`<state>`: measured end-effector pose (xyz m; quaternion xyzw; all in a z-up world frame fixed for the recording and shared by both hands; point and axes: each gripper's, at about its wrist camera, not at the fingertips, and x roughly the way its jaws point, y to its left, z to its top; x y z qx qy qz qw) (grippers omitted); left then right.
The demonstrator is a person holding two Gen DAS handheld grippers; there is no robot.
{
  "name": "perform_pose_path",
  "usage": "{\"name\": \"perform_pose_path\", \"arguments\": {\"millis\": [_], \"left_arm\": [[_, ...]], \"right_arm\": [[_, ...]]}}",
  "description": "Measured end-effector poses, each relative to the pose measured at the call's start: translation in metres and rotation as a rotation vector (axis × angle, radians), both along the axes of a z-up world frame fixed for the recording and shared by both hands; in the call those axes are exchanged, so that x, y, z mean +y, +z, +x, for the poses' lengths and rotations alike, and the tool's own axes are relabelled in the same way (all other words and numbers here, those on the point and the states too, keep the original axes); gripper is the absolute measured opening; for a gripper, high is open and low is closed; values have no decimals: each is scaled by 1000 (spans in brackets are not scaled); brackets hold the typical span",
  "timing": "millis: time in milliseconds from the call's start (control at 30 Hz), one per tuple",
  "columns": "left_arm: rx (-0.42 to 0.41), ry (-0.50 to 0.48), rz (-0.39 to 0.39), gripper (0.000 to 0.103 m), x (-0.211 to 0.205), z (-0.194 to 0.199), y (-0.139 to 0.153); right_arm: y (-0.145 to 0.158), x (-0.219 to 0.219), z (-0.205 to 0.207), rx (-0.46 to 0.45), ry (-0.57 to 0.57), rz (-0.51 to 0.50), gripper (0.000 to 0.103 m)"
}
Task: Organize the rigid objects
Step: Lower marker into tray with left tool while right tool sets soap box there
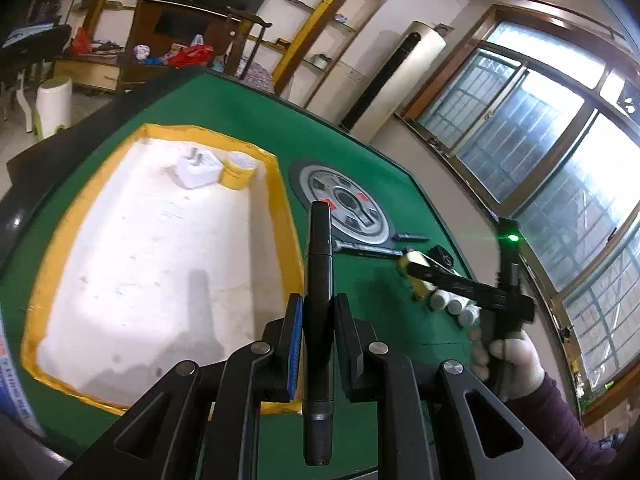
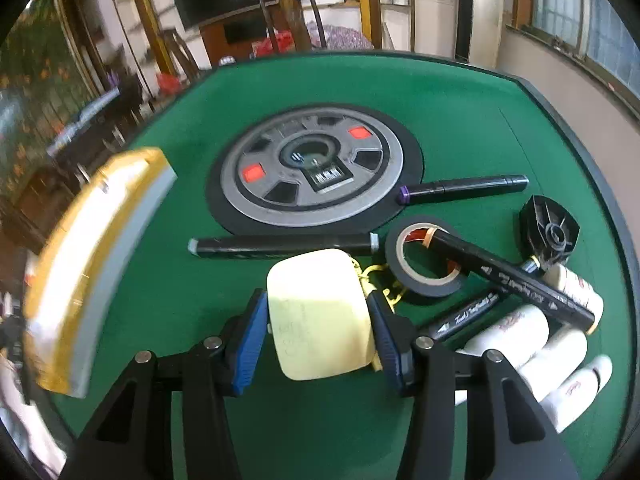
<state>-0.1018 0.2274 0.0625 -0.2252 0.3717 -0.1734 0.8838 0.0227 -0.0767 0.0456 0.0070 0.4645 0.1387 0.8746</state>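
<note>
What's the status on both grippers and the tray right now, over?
Left gripper shut on black marker, beside the tray. Right gripper shut on pale yellow block. Tray holds white plug, yellow tape roll. Nothing blocking.

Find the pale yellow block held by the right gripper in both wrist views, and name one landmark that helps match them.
Left wrist view: the pale yellow block sits right of centre, at the tip of the right gripper.
Right wrist view: bottom centre, clamped between the blue pads.
Shared landmark: the grey round panel in the green table.
</note>
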Motion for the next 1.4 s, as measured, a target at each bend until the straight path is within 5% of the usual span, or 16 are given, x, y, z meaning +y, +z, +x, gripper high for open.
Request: {"name": "perform_pose_path", "arguments": {"millis": [333, 567, 833, 1100, 1233, 1300, 1400], "left_arm": [[68, 77, 125, 15, 41, 47, 13], [215, 107, 143, 15, 65, 110, -19], [311, 160, 191, 15, 86, 167, -43], [318, 137, 217, 15, 88, 187, -52], [289, 126, 188, 34, 90, 184, -48], [289, 138, 164, 72, 93, 182, -45], [270, 150, 124, 72, 96, 174, -38]], "right_arm": [[43, 47, -21, -3, 116, 188, 49], [52, 124, 2, 112, 196, 346, 50], [27, 217, 25, 176, 240, 253, 50], [-4, 250, 51, 218, 209, 175, 49], [-10, 259, 57, 198, 206, 144, 50], [-11, 264, 59, 189, 217, 120, 50], [-9, 261, 59, 179, 215, 146, 58]]}}
